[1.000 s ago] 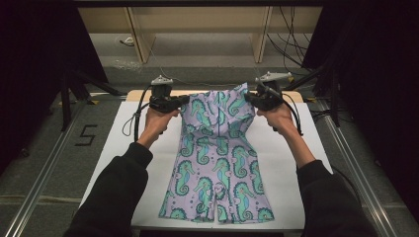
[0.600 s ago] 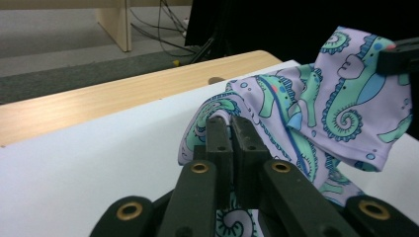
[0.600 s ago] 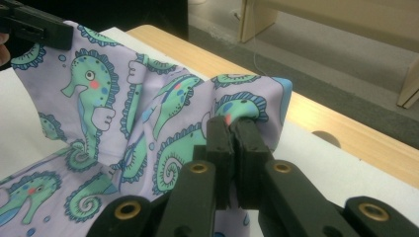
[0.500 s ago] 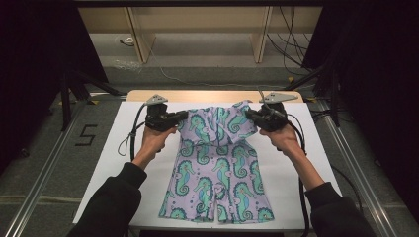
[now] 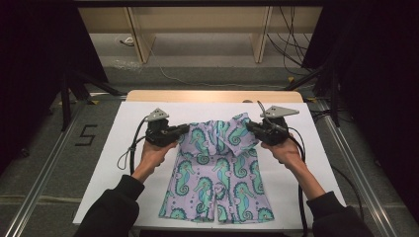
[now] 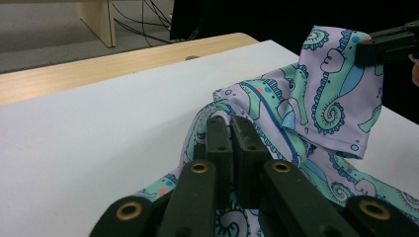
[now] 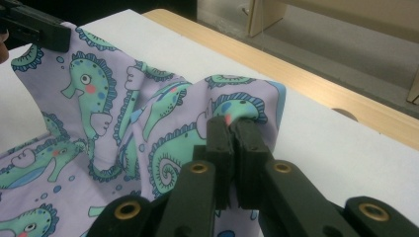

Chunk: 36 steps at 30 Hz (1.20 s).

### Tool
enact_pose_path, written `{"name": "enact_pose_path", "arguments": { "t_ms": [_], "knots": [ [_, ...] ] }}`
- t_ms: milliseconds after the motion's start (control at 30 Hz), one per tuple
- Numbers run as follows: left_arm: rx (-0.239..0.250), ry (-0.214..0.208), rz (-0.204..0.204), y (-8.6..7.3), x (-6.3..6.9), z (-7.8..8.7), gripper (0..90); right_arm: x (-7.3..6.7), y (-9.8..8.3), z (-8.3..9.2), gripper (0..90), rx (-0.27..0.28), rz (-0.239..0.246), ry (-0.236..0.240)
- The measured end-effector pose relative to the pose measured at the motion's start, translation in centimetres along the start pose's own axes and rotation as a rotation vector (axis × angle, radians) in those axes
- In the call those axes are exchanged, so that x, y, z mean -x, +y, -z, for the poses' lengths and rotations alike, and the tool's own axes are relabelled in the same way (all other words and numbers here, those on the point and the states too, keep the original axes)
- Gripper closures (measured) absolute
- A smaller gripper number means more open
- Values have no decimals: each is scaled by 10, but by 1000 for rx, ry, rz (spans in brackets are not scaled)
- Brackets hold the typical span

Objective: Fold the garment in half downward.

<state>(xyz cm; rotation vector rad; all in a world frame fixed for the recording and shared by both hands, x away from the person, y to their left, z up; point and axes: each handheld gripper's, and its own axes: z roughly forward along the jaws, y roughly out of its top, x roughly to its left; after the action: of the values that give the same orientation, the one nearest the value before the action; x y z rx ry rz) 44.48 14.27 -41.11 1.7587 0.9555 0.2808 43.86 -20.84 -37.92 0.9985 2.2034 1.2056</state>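
Observation:
A lilac garment printed with teal seahorses lies on the white table top, its two leg ends toward the person. My left gripper is shut on the garment's upper left corner. My right gripper is shut on the upper right corner. Both corners are lifted off the table and drawn toward the person, so the top part folds over the body in loose bulges. In the left gripper view the other gripper's black jaw pinches the raised far flap.
A wooden strip edges the table's far side, with a light wooden frame and cables on the floor beyond. Metal rails run along both sides. A "5" mark is on the floor at left.
Both grippers have moved toward the person, carrying the garment's top corners with them. The top edge, stretched near the far edge before, now folds back over the body.

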Motion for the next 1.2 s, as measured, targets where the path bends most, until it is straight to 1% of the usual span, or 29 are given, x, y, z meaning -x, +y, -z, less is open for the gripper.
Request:
{"name": "enact_pose_path", "arguments": {
  "t_ms": [100, 133, 167, 267, 300, 367, 433, 533, 567, 733, 800, 900, 967, 1067, 1133, 1200],
  "knots": [
    [-7, -1, 4, -6, 2, -1, 868, -4, -7, 3, 872, 0, 7, 1],
    [-10, -4, 7, -8, 3, -1, 869, -5, -8, 3, 872, 1, 1, 2],
    [-11, -7, 9, -10, 3, -1, 868, -6, -10, 3, 872, -3, 10, 3],
    [-11, -13, 0, -15, 5, 0, 868, -11, -15, 4, 871, -1, 15, -1],
    [-15, -14, -4, -16, 6, 1, 868, -12, -16, 4, 871, -3, 19, -3],
    [-21, -27, -1, -19, 5, 2, 866, -16, -19, 4, 871, -4, 35, -5],
    [-29, -23, -1, -24, 4, 4, 866, -19, -22, 4, 871, -12, 39, -7],
    [-38, -30, 15, -32, 3, 6, 864, -25, -28, 5, 871, -18, 49, -8],
    [-44, -34, 12, -34, 3, 6, 863, -27, -30, 5, 871, -22, 59, -11],
    [-84, -55, 12, -48, 7, 7, 861, -35, -42, 4, 870, -58, 78, -6],
    [-110, -60, 6, -52, 9, 8, 860, -38, -47, 4, 870, -74, 86, -5],
    [-153, -69, -1, -57, 12, 8, 859, -42, -53, 5, 869, -102, 118, -2],
    [-178, -74, 1, -60, 13, 8, 858, -45, -57, 9, 869, -122, 135, 3],
    [-226, -80, -6, -67, 15, 9, 856, -48, -64, 12, 868, -142, 134, 11],
    [-242, -91, 0, -70, 15, 9, 853, -48, -70, 12, 868, -161, 125, 12],
    [-259, -89, 0, -73, 14, 10, 853, -49, -76, 11, 868, -185, 116, 13]
  ]
}}
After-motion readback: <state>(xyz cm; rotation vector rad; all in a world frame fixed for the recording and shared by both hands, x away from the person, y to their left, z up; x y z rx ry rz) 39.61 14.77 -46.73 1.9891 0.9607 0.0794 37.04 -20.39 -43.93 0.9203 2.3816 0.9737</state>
